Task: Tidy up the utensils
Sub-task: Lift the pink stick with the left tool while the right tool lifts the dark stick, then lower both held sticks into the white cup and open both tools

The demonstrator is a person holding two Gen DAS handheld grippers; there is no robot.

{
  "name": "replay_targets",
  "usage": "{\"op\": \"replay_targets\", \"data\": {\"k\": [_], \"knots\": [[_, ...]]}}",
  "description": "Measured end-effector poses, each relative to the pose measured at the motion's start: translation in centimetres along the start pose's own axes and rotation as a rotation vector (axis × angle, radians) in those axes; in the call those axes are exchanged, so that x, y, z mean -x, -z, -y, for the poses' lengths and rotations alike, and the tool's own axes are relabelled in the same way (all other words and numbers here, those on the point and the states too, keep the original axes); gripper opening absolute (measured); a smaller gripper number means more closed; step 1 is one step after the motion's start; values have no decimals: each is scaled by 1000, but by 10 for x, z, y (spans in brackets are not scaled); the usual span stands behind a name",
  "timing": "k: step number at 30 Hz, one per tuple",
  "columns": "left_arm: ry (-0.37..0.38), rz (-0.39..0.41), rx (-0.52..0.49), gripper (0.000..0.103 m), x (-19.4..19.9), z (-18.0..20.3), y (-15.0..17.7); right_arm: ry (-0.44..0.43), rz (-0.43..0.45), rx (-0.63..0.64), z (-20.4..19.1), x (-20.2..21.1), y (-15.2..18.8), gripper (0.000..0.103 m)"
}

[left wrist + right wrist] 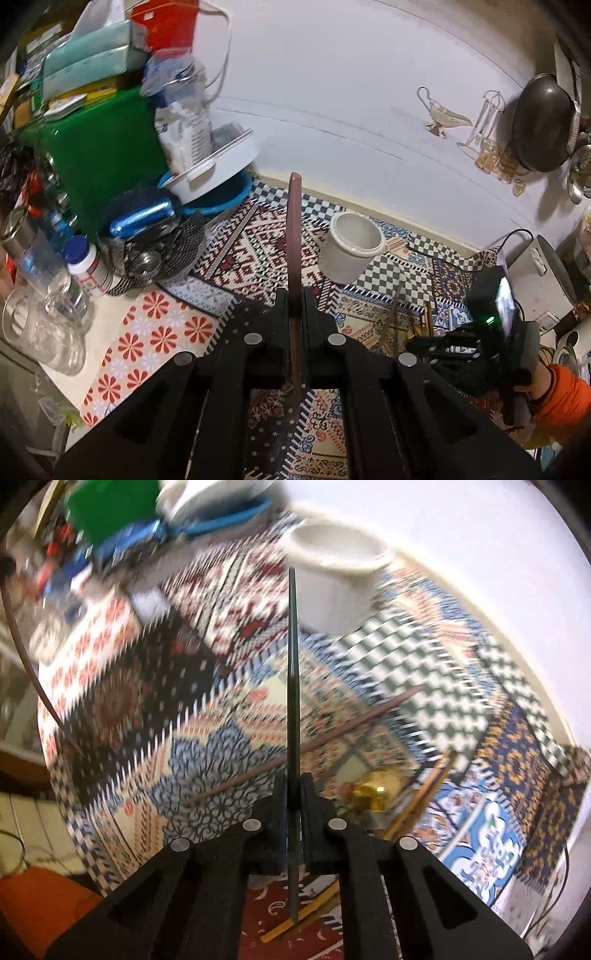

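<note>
1. Left wrist view: the left claw (pixel 295 306) is clamped on a reddish-brown chopstick (pixel 294 236), which stands up between the two fingers and points toward the white wall (pixel 351 74).
2. Beyond that stick, a white ceramic holder (pixel 351 247) sits on the patterned cloth (pixel 251 251) that covers the desk, close to the wall and a little right of the stick's tip.
3. On the left of this view a green box (pixel 99 155) carries tissue packs, and beside it are a blue bowl (pixel 221 199) with a white dish in it, a dark mesh basket (pixel 155 243) and clear glass mugs (pixel 40 325).
4. At the right edge the other claw's body shows, held by a hand in an orange sleeve (pixel 565 398); a dark pan (pixel 543 122) hangs on the wall above.
5. Right wrist view: the right claw (pixel 294 790) is closed on a thin dark chopstick (pixel 293 686) that rises straight up the middle of the blurred picture.
6. Its tip overlaps the white ceramic holder (pixel 332 572), which stands near the wall at the top.
7. A brown chopstick (pixel 314 742) lies slantwise on the patterned cloth (pixel 166 720) behind the held one.
8. Lower right, a gold spoon (pixel 373 790) and pale wooden chopsticks (pixel 424 790) lie on the cloth, near each other; whether they touch cannot be told.
</note>
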State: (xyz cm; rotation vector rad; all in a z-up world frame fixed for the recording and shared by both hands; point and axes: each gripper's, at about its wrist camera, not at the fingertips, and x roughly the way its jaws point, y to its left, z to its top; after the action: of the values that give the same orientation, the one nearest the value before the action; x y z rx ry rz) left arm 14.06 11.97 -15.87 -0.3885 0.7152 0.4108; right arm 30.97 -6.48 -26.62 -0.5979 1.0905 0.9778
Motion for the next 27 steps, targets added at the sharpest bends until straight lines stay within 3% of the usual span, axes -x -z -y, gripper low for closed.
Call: {"op": "replay_targets", "data": {"k": [8,14,21,27], "knots": [[42,37,-63,5,-8,24,-27,56,203,-152,-3,60,-10,6],[70,75,-106,5,-15,47,-52,79,328,-183,-7,89,-36,6],[78,121,-134,5,-26,64,-87,48,462,-199,1,116,-71,6],[85,166,-128,5,-37,72,-120,19,522,-212,7,121,-99,6]]}}
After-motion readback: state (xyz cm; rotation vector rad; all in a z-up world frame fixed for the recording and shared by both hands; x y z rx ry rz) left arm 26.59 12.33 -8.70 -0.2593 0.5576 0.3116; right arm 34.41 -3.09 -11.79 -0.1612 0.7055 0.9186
